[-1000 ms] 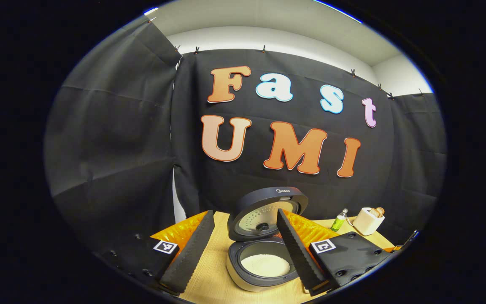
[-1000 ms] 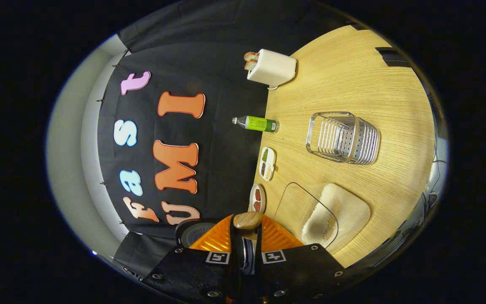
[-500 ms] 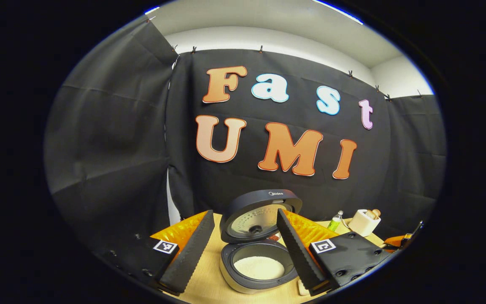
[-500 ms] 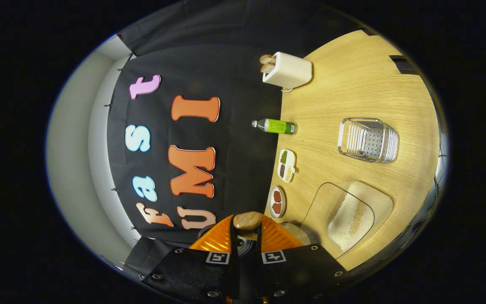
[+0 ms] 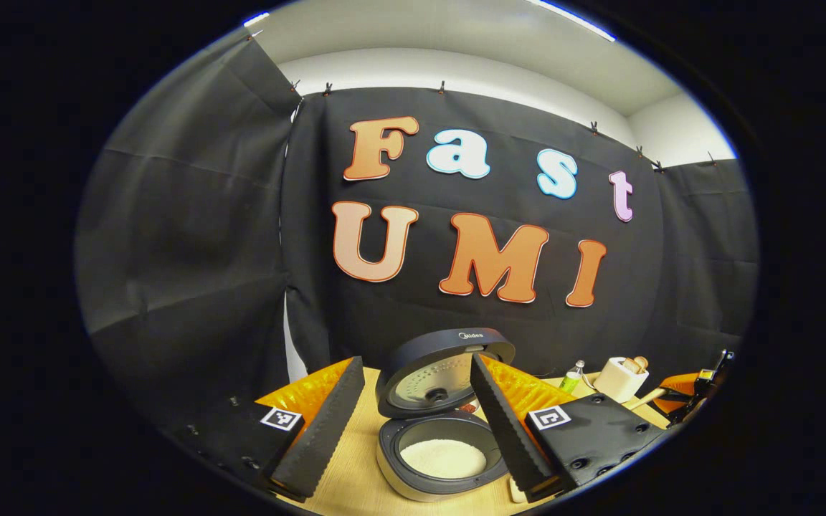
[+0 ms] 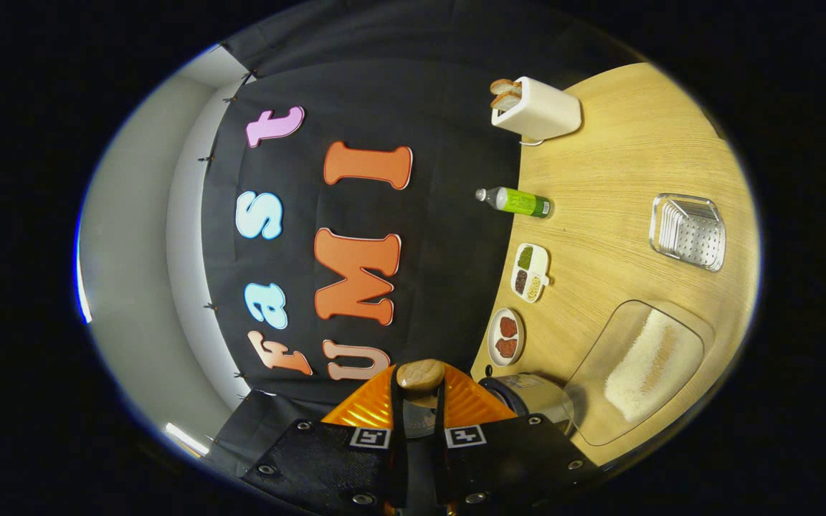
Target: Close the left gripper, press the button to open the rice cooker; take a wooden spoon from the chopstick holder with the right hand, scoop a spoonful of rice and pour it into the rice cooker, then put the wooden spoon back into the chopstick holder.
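Above the table (image 6: pixel 621 165), right tool (image 6: pixel 420 390) clamps the spoon (image 6: pixel 420 374); left tool (image 5: pixel 413 416) gapes. Cooker (image 5: pixel 442 444) open; return spoon to holder (image 6: pixel 687 231) next.

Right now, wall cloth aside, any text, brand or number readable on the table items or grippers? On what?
None can be read.
Rice cooker lid: small pale mark near its top edge, too blurred to read.
Green bottle: label too small to read.
Left gripper and right gripper: square coded tags, no words.
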